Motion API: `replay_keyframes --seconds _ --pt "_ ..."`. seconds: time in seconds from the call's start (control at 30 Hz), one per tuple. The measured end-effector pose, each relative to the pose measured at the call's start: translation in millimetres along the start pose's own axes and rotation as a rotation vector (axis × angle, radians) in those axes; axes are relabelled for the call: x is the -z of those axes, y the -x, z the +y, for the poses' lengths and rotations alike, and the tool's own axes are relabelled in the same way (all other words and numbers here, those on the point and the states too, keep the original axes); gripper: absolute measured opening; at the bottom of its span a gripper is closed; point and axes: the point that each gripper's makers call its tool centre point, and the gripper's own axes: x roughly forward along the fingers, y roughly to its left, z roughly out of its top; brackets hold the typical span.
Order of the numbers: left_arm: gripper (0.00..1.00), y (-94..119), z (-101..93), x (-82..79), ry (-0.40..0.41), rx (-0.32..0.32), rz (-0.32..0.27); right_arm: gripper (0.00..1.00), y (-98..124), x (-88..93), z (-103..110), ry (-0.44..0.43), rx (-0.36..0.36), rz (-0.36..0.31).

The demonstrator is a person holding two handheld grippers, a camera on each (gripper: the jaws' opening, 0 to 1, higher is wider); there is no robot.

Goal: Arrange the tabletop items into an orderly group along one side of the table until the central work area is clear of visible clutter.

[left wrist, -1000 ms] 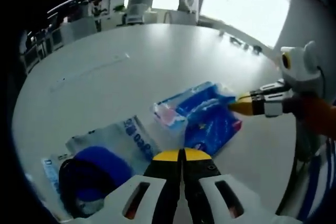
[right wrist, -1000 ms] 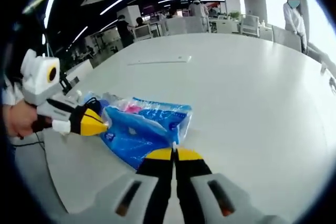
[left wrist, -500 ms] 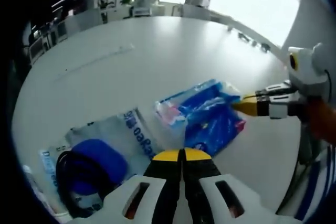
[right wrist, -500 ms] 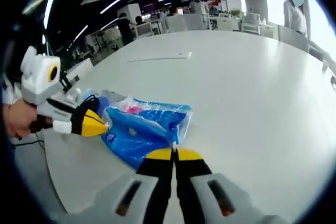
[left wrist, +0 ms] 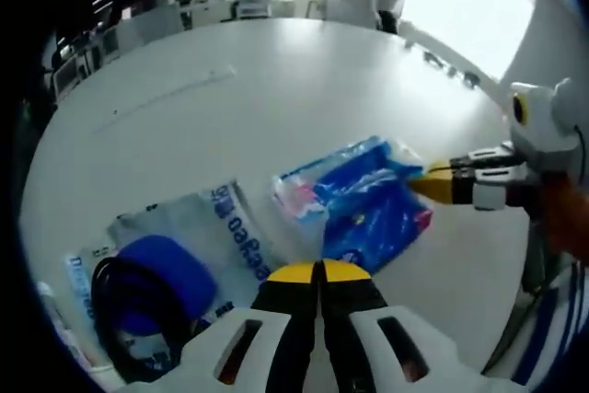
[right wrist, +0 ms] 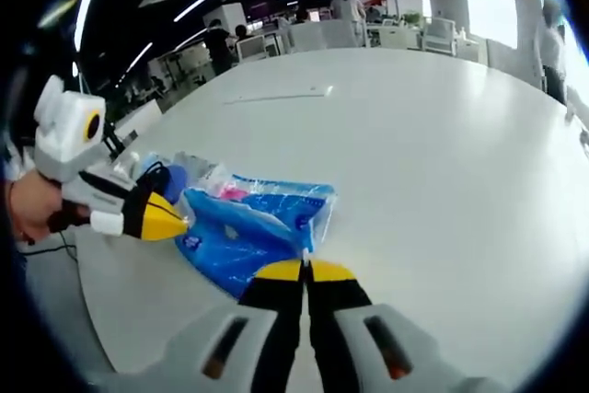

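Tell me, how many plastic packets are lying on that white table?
2: a shiny blue plastic packet pinched between both grippers, and a clear plastic bag holding something blue and a black cable beside it. Others may be hidden.

Two low, close views facing each other across the blue packet (left wrist: 368, 200) (right wrist: 253, 227) on the white table (left wrist: 230, 108).

You have a smooth, matt white table (left wrist: 276, 89). At centre lies a glossy, crinkled blue plastic packet (left wrist: 363, 200); at lower left a clear, shiny plastic bag (left wrist: 184, 255) holds something matt blue.
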Motion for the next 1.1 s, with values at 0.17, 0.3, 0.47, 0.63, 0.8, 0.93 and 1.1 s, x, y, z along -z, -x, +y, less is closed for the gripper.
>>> replay_keyframes --seconds 0.17,0.3,0.47,0.63,0.8,0.93,1.1 --pt "0.00 0.4 0.2 1.2 0.006 -0.008 0.005 0.00 -1.7 0.6 0.2 0.002 -0.001 0.006" --pt "0.00 0.5 0.7 1.0 0.022 -0.011 0.004 0.00 -2.5 1.9 0.0 0.002 -0.003 0.012" --pt "0.00 0.3 0.1 1.6 0.014 -0.017 0.003 0.00 -3.8 2.4 -0.8 0.001 -0.006 0.010" --pt "0.00 -0.3 -0.3 2.9 0.019 -0.018 0.003 0.00 -4.0 2.6 -1.1 -0.006 -0.007 0.008" --pt "0.00 0.2 -0.7 3.3 0.021 -0.021 0.001 0.02 -3.4 3.1 -2.5 -0.012 0.001 0.006" --pt "0.00 0.7 -1.3 3.1 0.018 -0.022 -0.003 0.03 -3.5 3.2 -2.4 -0.019 -0.005 0.005" --pt "0.02 1.0 -1.9 3.0 0.019 -0.024 -0.007 0.04 -3.3 3.4 -3.3 -0.020 -0.003 0.004"
